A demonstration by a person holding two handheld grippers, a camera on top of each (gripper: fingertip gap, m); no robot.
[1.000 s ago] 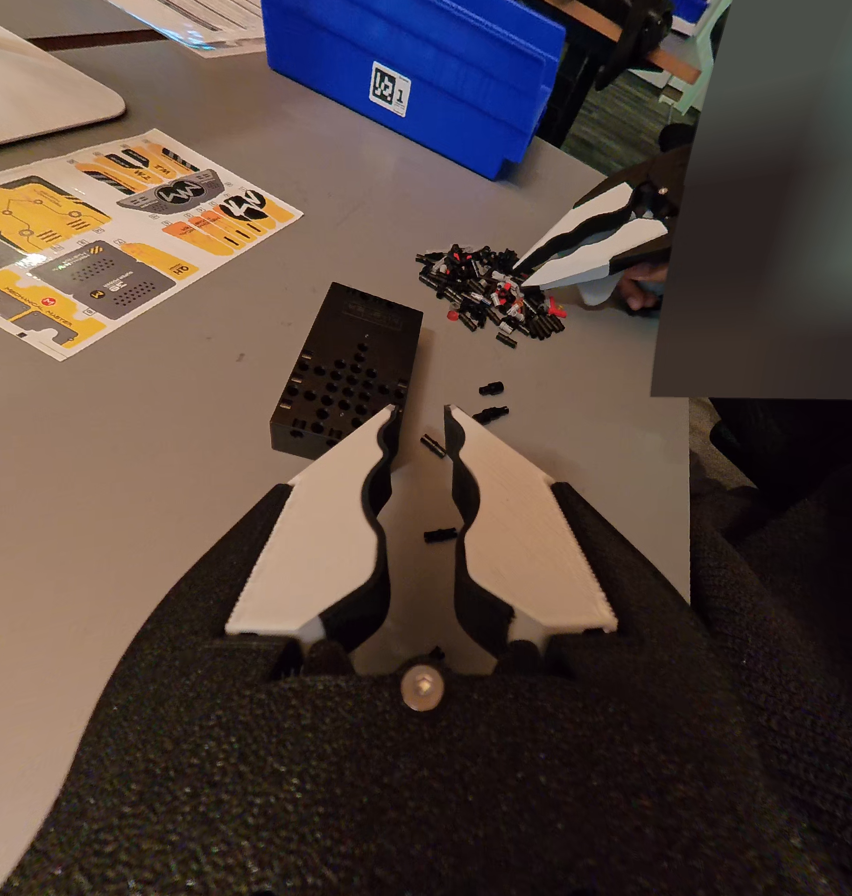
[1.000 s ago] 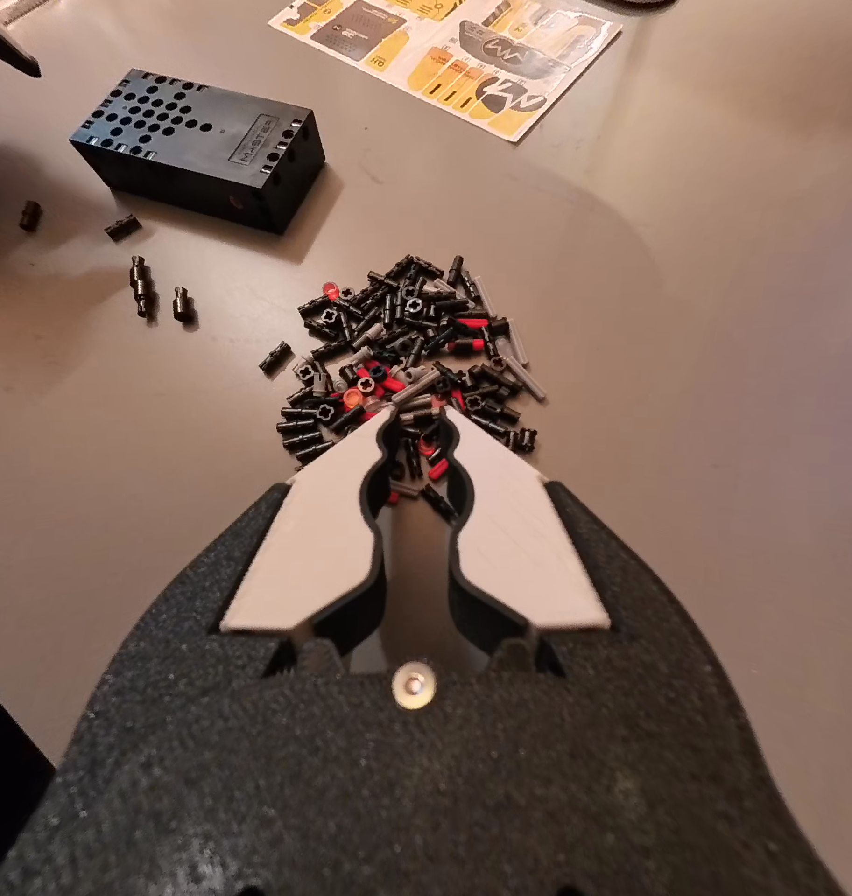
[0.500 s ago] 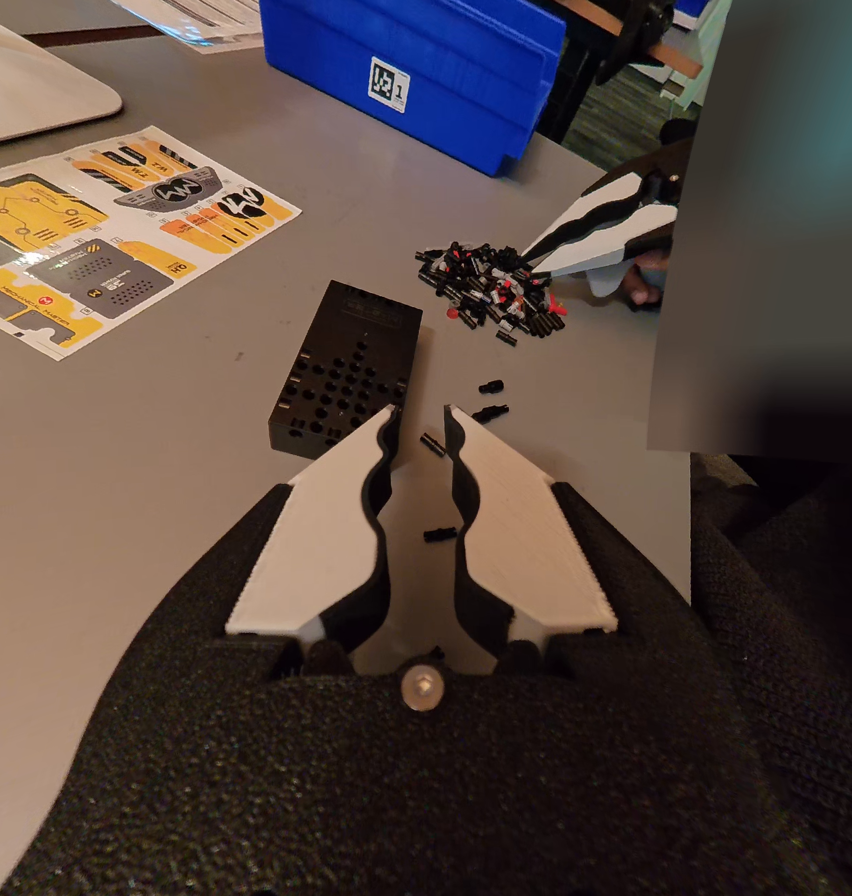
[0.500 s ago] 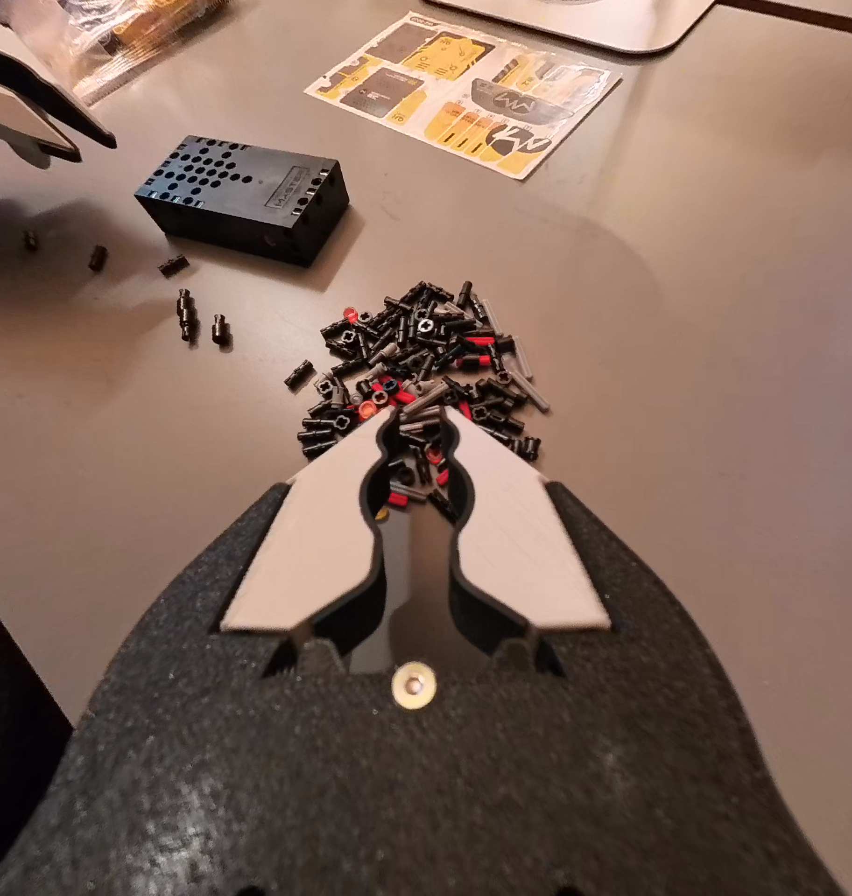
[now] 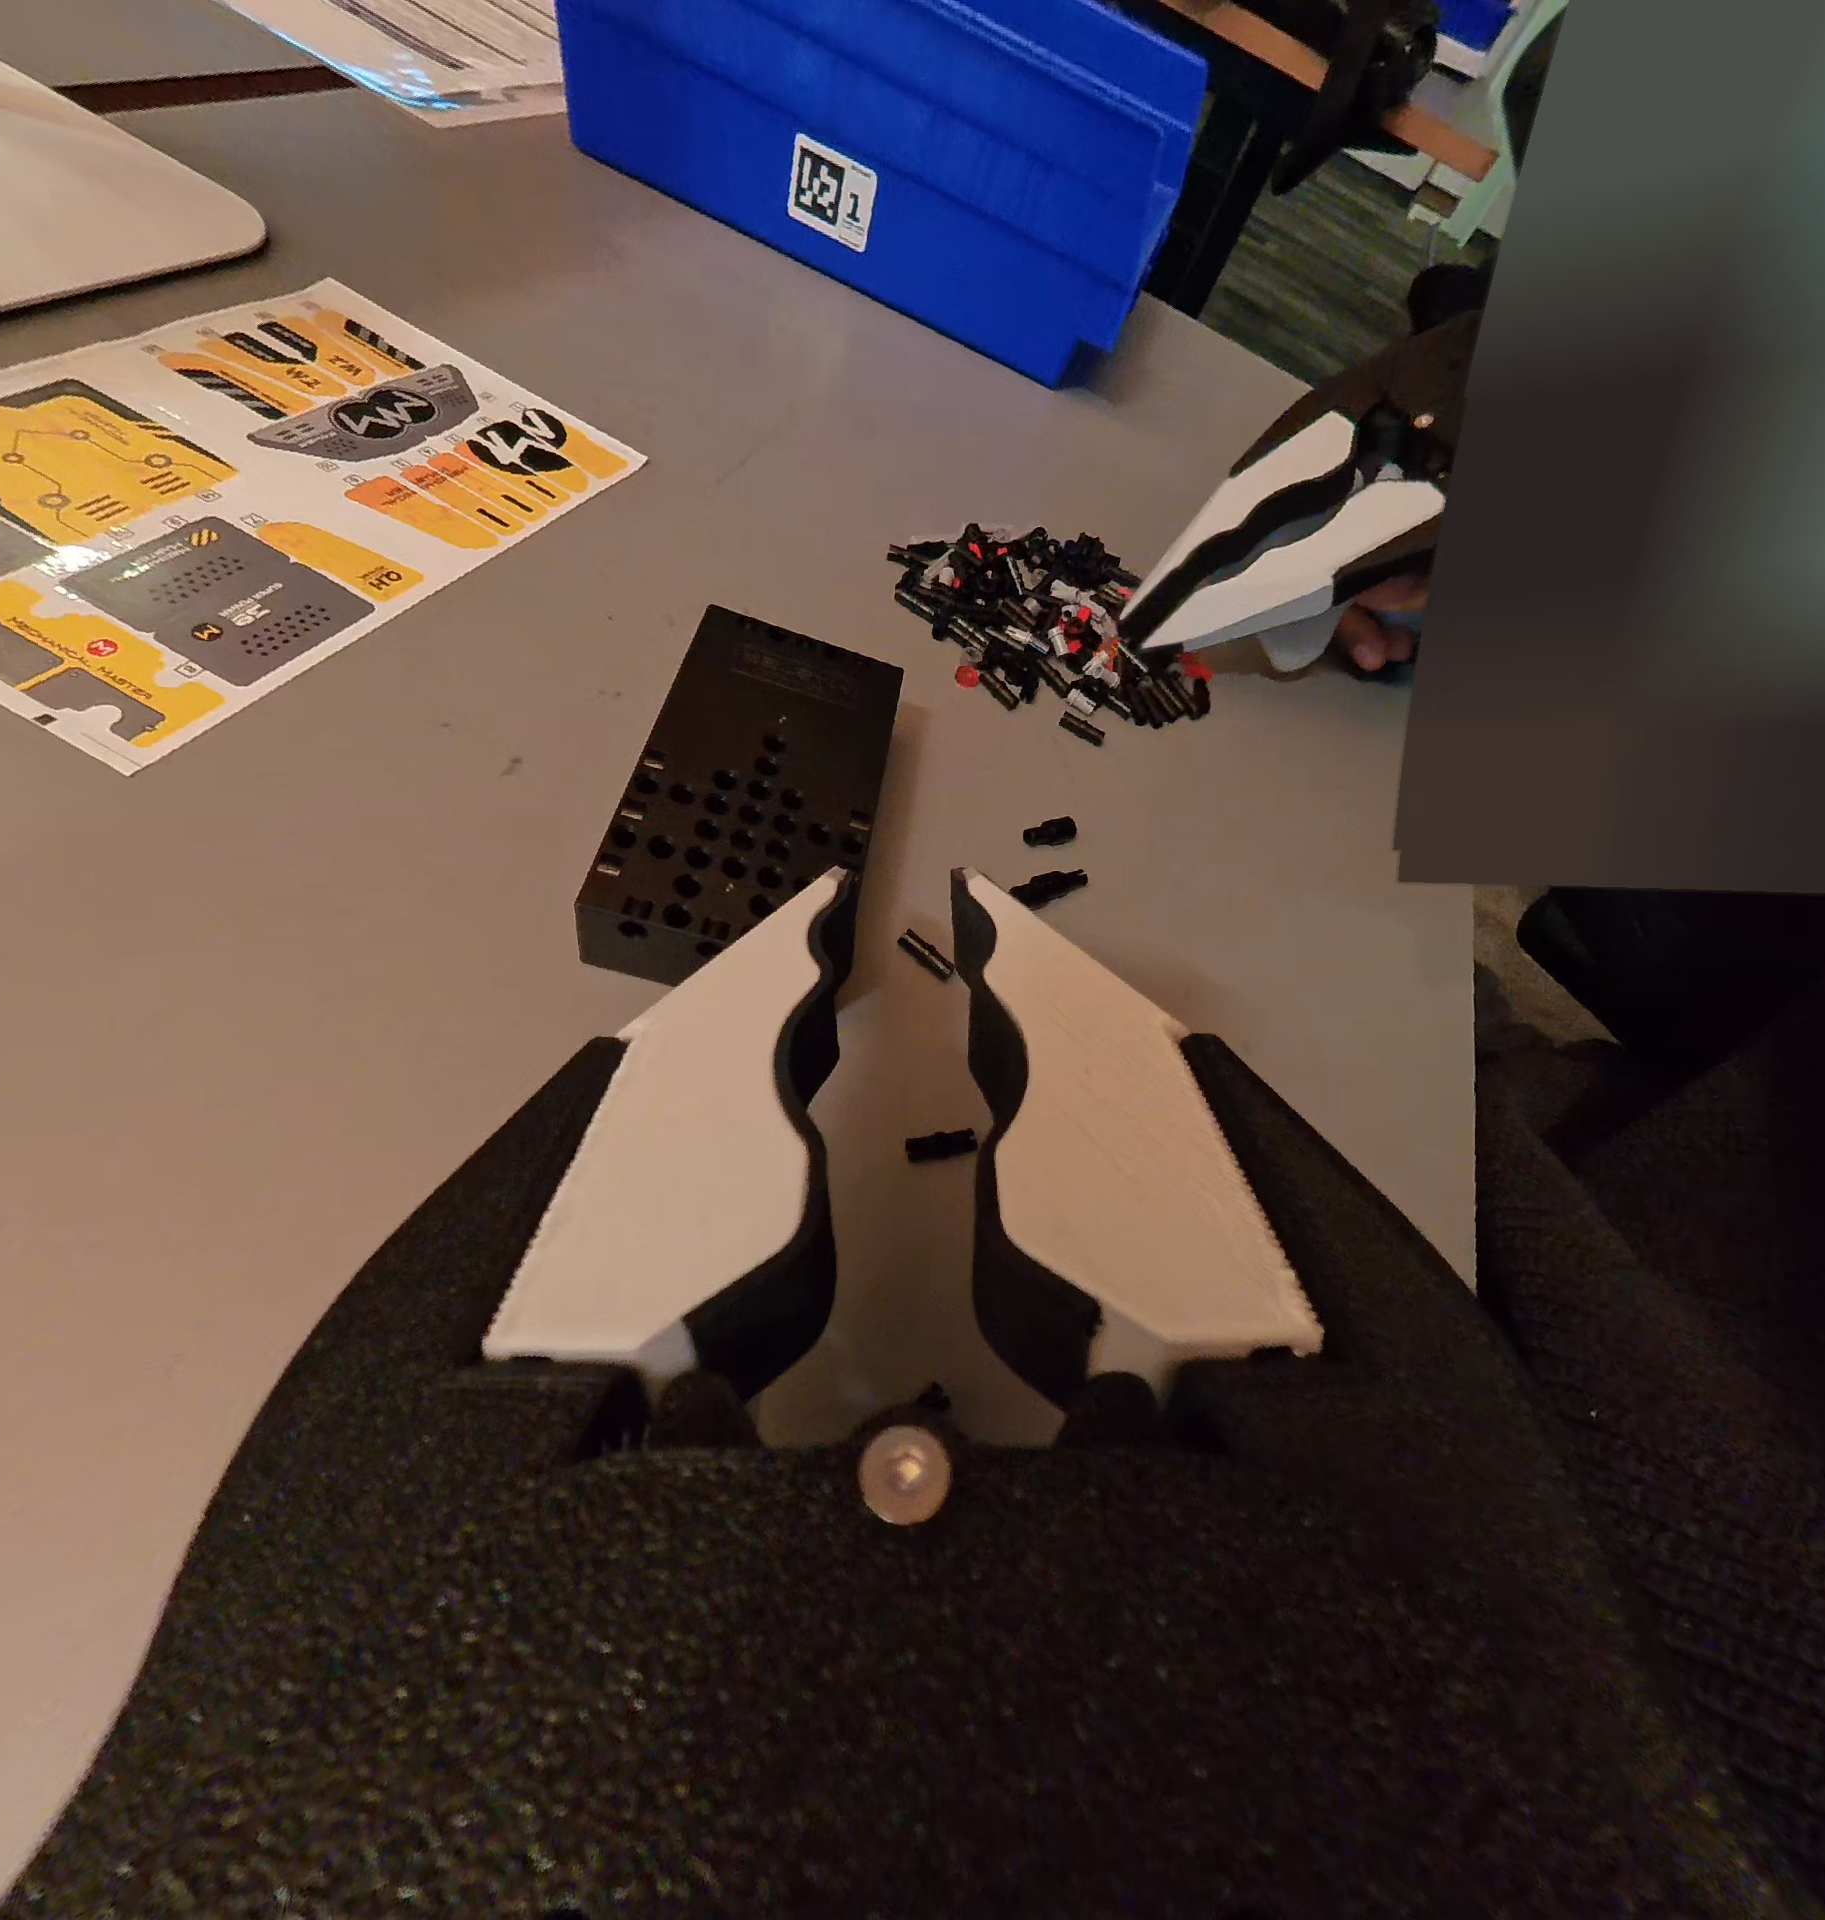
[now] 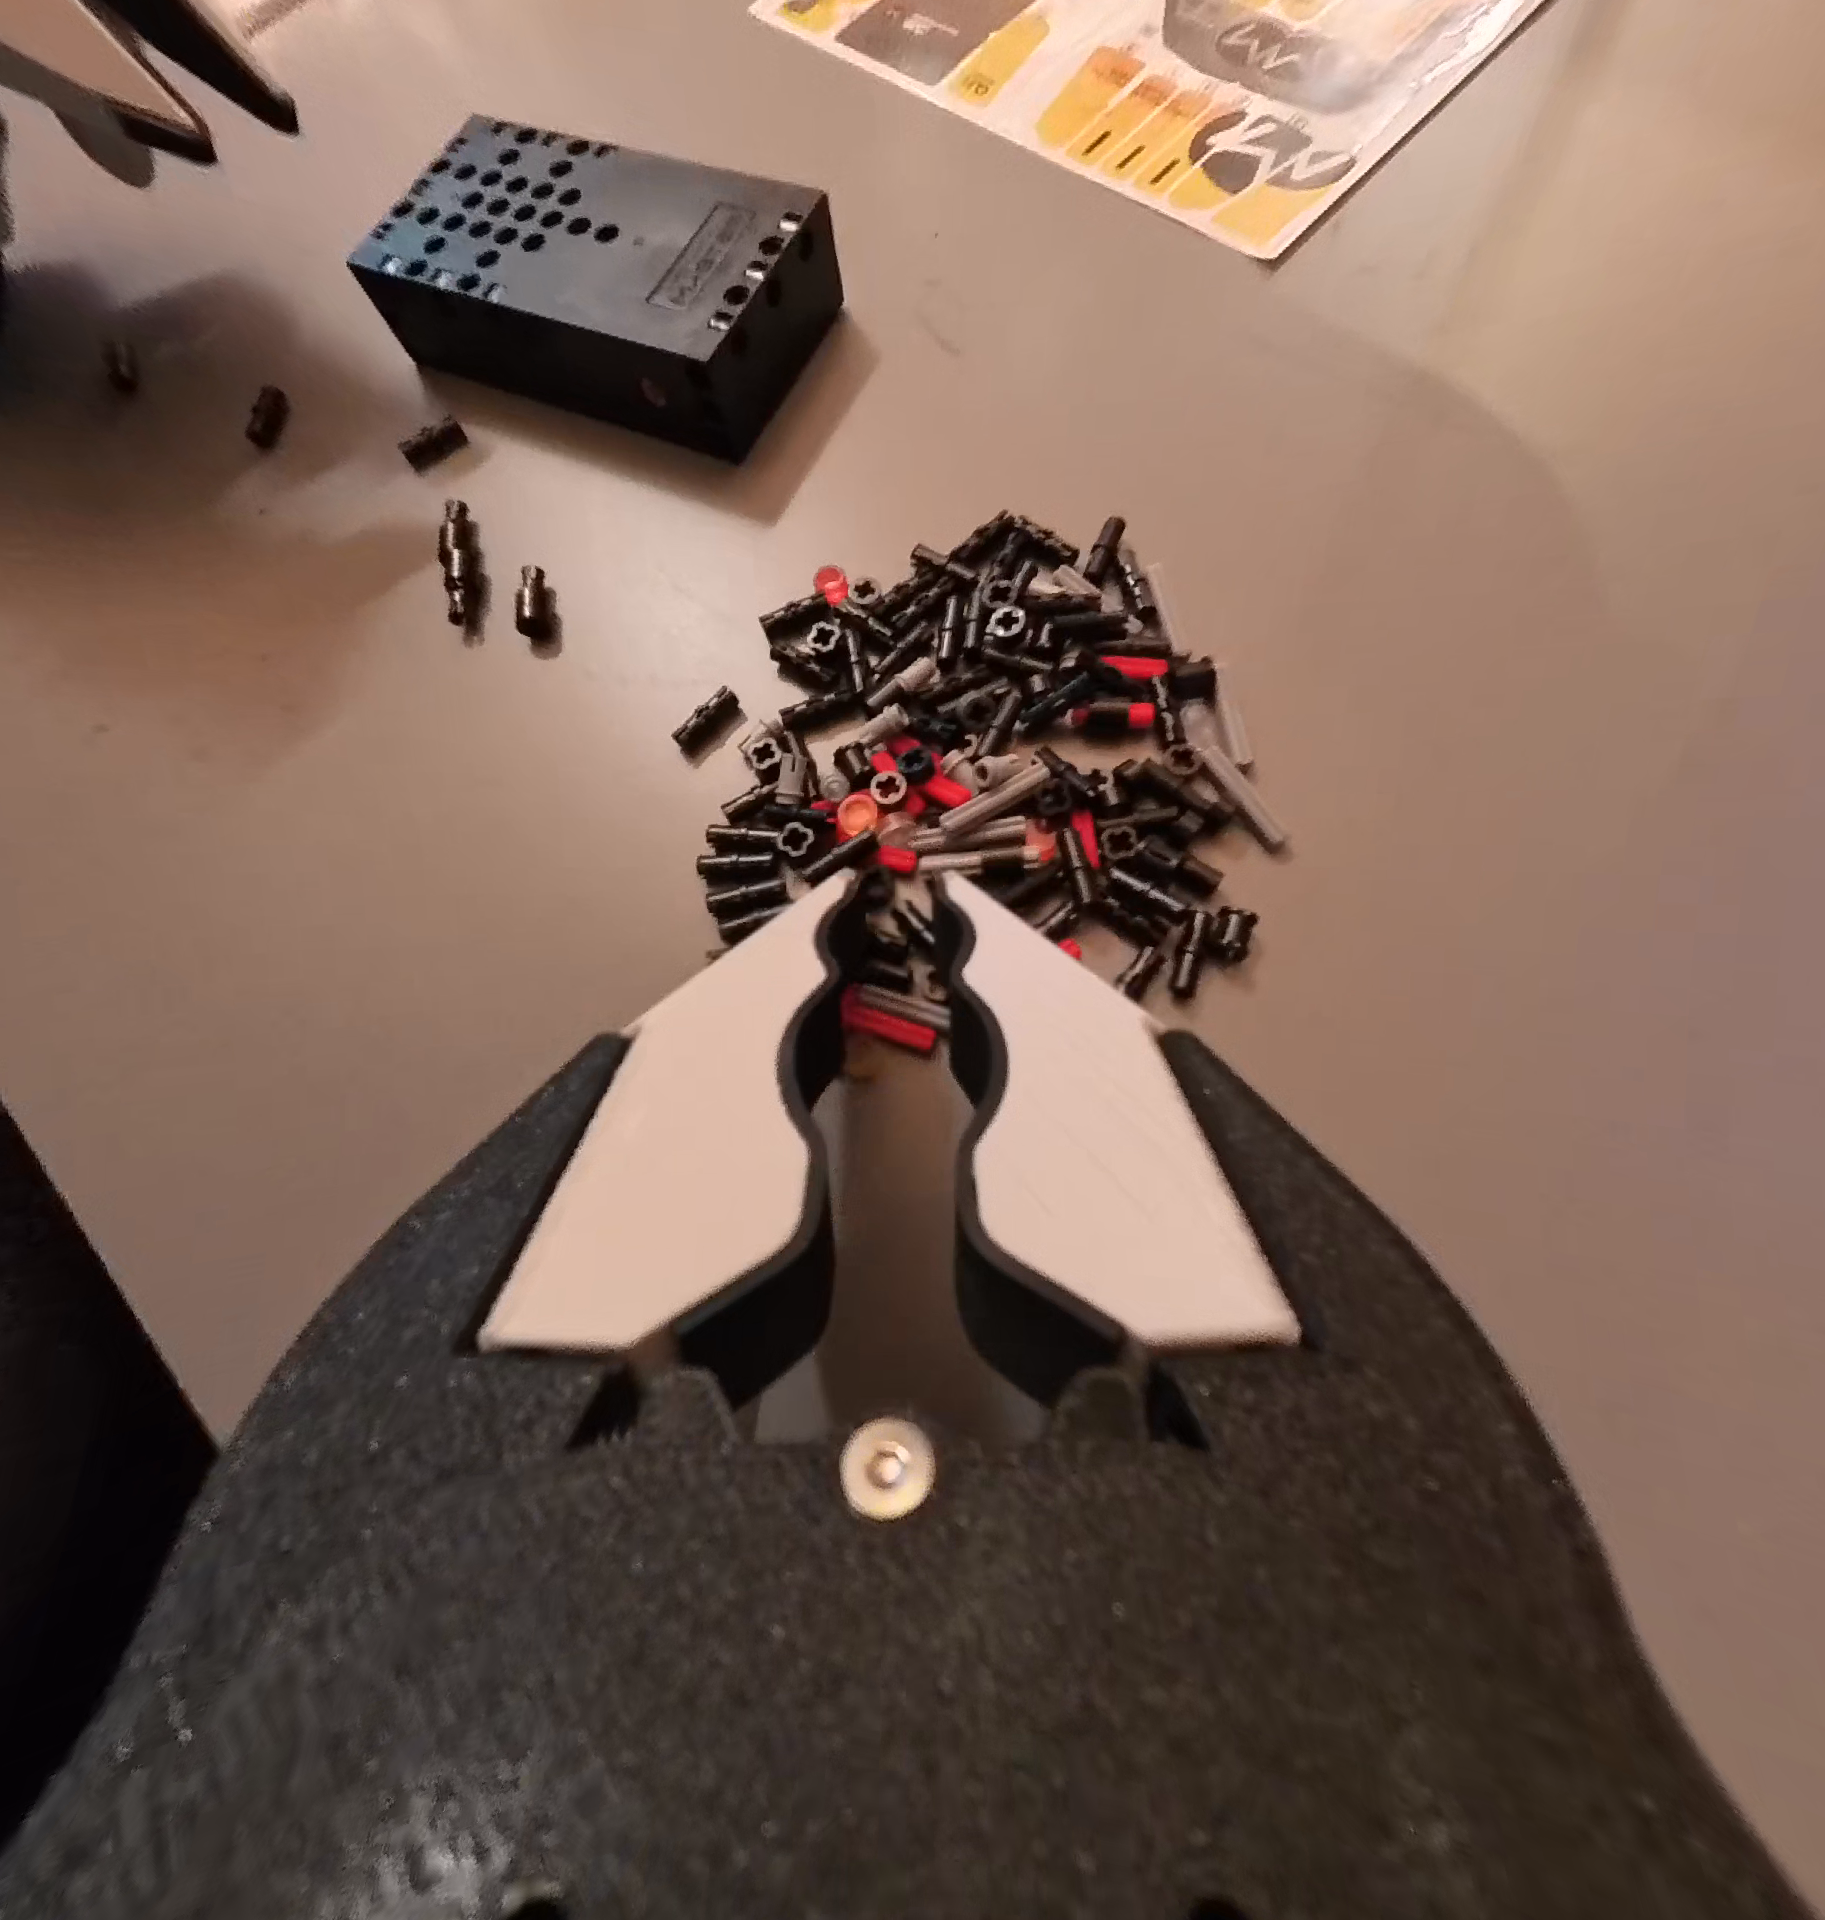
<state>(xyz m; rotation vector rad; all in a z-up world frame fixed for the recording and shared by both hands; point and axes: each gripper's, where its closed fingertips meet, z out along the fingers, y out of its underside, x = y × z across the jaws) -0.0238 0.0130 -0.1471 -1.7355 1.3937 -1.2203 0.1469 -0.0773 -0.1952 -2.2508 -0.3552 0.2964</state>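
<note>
A pile of small black, red and grey pins (image 6: pixel 991 758) lies on the grey table (image 6: pixel 1459 935). My right gripper (image 6: pixel 900 881) is open with a narrow gap, its tips down in the near edge of the pile, and pins show between the fingers. It also shows in the left wrist view (image 5: pixel 1142 636) at the pile (image 5: pixel 1033 623). My left gripper (image 5: pixel 903 881) is open and empty, low over the table beside a black perforated block (image 5: pixel 752 769), with a loose black pin (image 5: pixel 926 954) just past its tips and another (image 5: pixel 939 1143) between the fingers.
Several loose black pins (image 6: pixel 456 561) lie between the block (image 6: pixel 617 281) and the pile. A yellow sticker sheet (image 5: pixel 212 499) lies at the left, a blue bin (image 5: pixel 887 156) at the back. The table edge (image 5: pixel 1474 1091) runs close on the right. One gripper's finger ends stand about 20 cm off the other's.
My right gripper pulled back and up half a second ago, then dropped again into the near side of the pile with a slightly narrower gap. My left gripper has stayed still.
</note>
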